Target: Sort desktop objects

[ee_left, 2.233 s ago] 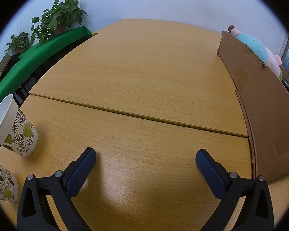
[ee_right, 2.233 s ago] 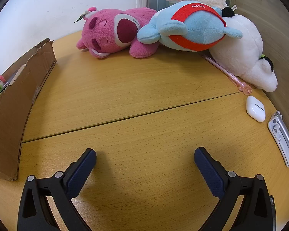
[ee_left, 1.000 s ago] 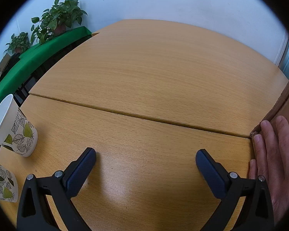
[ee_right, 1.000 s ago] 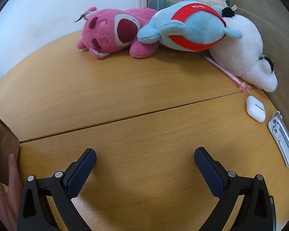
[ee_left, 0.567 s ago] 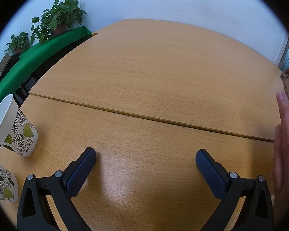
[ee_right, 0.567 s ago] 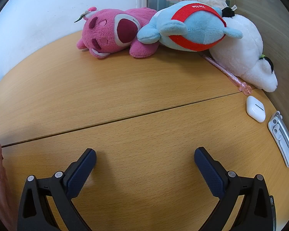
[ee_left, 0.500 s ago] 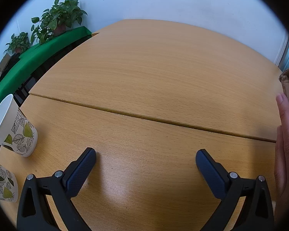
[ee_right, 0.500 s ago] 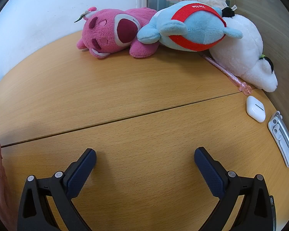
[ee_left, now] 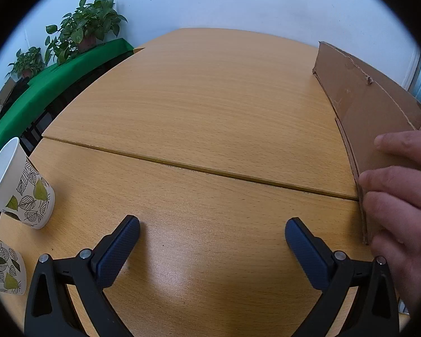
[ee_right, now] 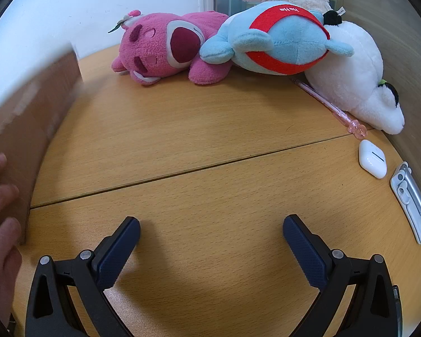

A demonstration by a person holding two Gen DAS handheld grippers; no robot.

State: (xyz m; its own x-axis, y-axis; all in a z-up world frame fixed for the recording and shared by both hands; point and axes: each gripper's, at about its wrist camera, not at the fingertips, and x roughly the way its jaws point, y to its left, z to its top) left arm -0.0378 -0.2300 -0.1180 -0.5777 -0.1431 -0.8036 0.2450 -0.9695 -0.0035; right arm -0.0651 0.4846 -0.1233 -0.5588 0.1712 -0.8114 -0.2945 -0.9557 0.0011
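A bare hand (ee_left: 401, 205) is holding the cardboard box (ee_left: 362, 109); both grippers (ee_left: 212, 240) (ee_right: 210, 238) are sitting wide open over the table (ee_left: 210, 118)

A brown cardboard box (ee_left: 362, 106) stands on the wooden worktop (ee_left: 210, 118), a bare hand (ee_left: 401, 202) on its near corner. Pink (ee_right: 165, 47), blue-and-red (ee_right: 278, 39) and white (ee_right: 356, 75) plush toys lie heaped at the back. A pink pen (ee_right: 331, 106), white earbud case (ee_right: 372, 163) and grey clip (ee_right: 411, 199) lie alongside. Two leaf-print paper cups (ee_left: 19, 188) stand upright.
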